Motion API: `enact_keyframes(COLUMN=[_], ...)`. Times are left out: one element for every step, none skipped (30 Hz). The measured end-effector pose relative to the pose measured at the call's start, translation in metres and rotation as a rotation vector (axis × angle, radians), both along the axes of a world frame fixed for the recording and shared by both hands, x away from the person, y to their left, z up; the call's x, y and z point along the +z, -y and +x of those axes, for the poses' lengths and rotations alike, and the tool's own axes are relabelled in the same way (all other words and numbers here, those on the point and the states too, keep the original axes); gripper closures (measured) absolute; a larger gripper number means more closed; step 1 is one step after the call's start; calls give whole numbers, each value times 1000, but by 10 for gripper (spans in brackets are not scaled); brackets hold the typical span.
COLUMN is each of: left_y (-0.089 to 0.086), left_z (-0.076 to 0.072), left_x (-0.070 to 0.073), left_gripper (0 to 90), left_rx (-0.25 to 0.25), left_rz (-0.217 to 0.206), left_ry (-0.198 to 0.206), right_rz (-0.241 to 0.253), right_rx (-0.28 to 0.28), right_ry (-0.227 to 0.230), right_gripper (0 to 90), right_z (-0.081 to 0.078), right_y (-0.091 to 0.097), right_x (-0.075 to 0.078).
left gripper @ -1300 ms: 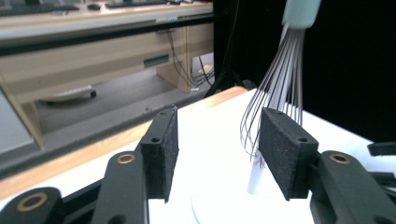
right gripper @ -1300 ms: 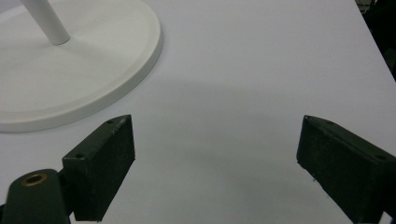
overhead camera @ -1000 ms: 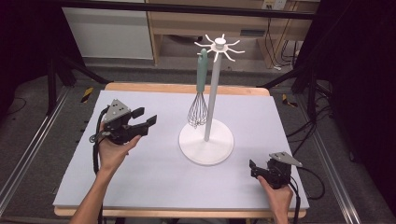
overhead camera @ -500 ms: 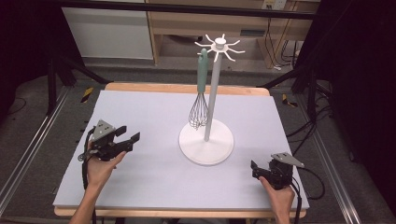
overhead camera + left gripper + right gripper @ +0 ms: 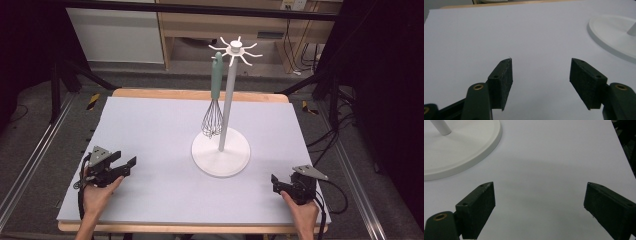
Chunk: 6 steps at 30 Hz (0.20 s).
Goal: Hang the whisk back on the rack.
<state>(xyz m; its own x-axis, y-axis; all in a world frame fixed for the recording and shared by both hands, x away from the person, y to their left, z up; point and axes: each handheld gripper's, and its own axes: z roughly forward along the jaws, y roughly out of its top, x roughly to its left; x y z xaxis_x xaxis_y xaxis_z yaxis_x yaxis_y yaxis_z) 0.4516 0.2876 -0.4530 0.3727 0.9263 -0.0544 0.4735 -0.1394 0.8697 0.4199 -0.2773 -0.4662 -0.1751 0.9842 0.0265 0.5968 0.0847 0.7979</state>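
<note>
At the near edge of the table (image 5: pixel 150 125), the person's left hand (image 5: pixel 97 192) holds the left gripper (image 5: pixel 127 166) low over the grey-white surface, near the left corner. Its two black jaws stand apart, with nothing between them; in the left gripper view only the bare table surface lies between the pads (image 5: pixel 504 82). The left gripper points toward the middle of the table.

At the near right corner, the right hand (image 5: pixel 300 212) holds the right gripper (image 5: pixel 276 182). Its jaws are also wide apart and empty, which the right gripper view shows clearly, with the plain surface between the pads (image 5: pixel 477 207). A grey three-cornered plate sits on top of each gripper.

Farther away, around the middle of the table, stands a white stand (image 5: pixel 229 107) with a round base (image 5: pixel 221 156) and an upright pole. At the top of the pole there is a ring of short hooks (image 5: pixel 235 49). From one hook on the left side hangs a whisk (image 5: pixel 215 95), with a pale green handle up and dark wire loops down, just beside the pole and above the base. Both grippers are well apart from the stand.
</note>
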Motion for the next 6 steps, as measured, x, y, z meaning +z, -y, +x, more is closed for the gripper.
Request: enact_keyframes(left_y=[-4, -7, -7, -10, -13, -16], left_z=[-3, -4, -4, -5, -6, -7], left_x=[-5, -7, -7, -8, -9, -8], left_gripper=[341, 340, 341, 341, 340, 340], left_rx=[11, 23, 23, 34, 44, 48], left_rz=[2, 1, 1, -3, -14, -15], left_ry=[-6, -10, -10, -14, -13, -10], right_rz=[3, 2, 1, 4, 5, 5], right_rx=[-4, -3, -5, -5, -4, -4], right_ry=[-3, 0, 2, 0, 0, 0], right_gripper=[105, 105, 104, 104, 104, 104], right_z=[-1, -1, -1, -1, -1, -1], right_y=[2, 2, 3, 3, 3, 3], right_x=[-1, -1, -1, -1, -1, -1])
